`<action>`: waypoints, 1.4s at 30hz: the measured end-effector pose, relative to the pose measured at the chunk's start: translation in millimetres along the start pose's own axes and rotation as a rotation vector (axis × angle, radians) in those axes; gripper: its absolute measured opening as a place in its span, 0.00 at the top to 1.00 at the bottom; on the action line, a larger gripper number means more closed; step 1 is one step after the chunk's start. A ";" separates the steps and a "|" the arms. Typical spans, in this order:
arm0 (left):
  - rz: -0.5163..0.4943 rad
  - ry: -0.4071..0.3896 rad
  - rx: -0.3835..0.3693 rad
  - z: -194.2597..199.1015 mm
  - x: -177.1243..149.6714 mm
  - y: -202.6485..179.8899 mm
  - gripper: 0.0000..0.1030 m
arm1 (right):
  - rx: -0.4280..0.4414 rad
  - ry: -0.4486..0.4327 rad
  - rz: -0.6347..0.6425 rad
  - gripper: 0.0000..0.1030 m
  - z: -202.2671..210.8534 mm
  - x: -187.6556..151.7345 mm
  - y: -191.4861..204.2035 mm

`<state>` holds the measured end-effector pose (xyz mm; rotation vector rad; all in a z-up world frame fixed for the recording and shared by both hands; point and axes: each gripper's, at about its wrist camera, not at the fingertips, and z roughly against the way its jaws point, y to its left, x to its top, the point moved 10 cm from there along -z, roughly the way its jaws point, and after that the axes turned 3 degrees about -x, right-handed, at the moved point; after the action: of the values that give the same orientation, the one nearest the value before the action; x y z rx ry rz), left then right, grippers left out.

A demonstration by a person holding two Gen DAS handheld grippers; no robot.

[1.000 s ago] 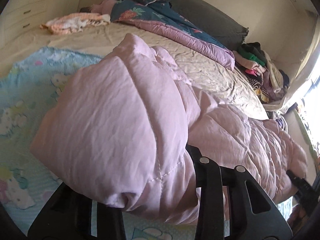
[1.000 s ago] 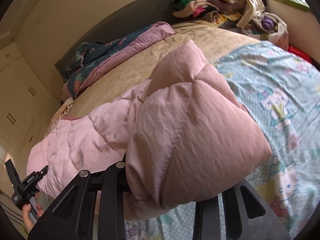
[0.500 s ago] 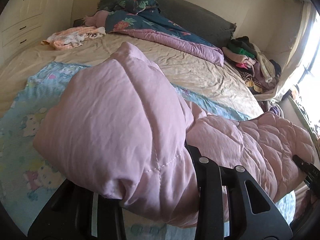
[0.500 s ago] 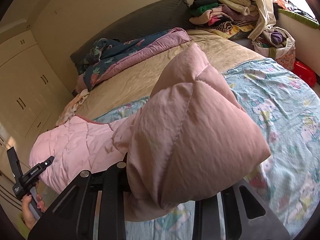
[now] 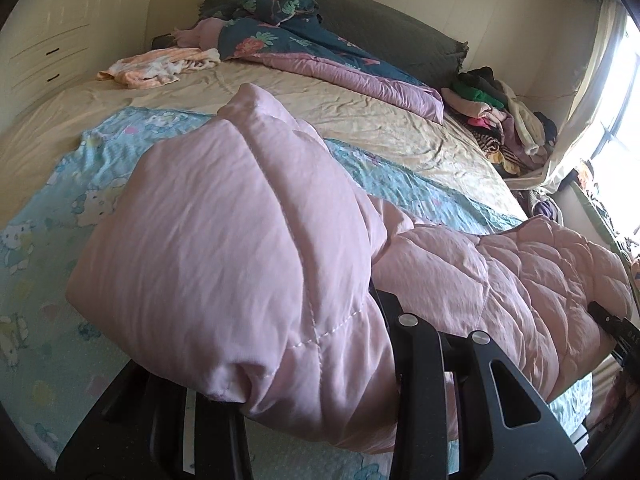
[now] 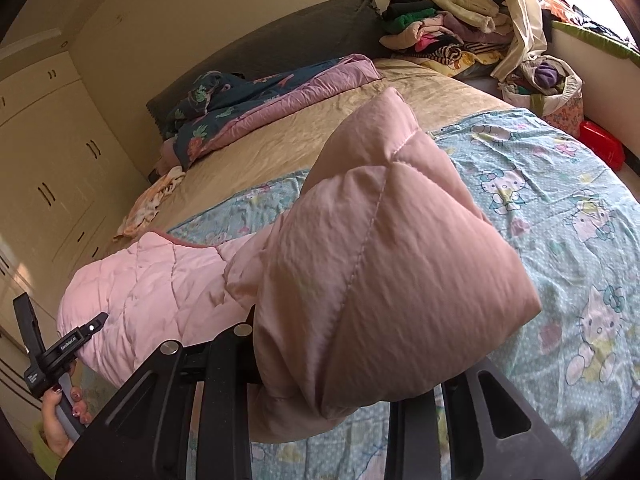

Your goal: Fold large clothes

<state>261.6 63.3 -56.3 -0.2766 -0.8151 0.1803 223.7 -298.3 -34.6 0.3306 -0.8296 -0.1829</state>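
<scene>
One pink quilted garment (image 5: pixel 240 240) was present, with two grippers, the left gripper (image 5: pixel 312 420) and the right gripper (image 6: pixel 320 420). The bed (image 5: pixel 360 120) carried one cartoon-print sheet (image 6: pixel 560 240), one floral duvet (image 5: pixel 304 48) and one small peach cloth (image 5: pixel 160 66). One clothes heap (image 6: pixel 440 28) was counted; its separate items could not be told apart.

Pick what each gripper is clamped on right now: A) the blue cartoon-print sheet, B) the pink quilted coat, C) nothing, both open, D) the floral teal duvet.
B: in each wrist view a bunched fold of the pink quilted coat sits pinched in the left gripper and the right gripper, and it spans from one to the other above the blue cartoon-print sheet.
</scene>
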 end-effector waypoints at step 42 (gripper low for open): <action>-0.007 0.010 0.004 26.8 -56.1 23.5 0.72 | -0.019 -0.020 0.000 0.74 29.1 -42.9 0.0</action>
<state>202.8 75.5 -84.9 -0.2704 -0.8053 0.1737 173.5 -292.2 -46.0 0.3116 -0.8469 -0.1937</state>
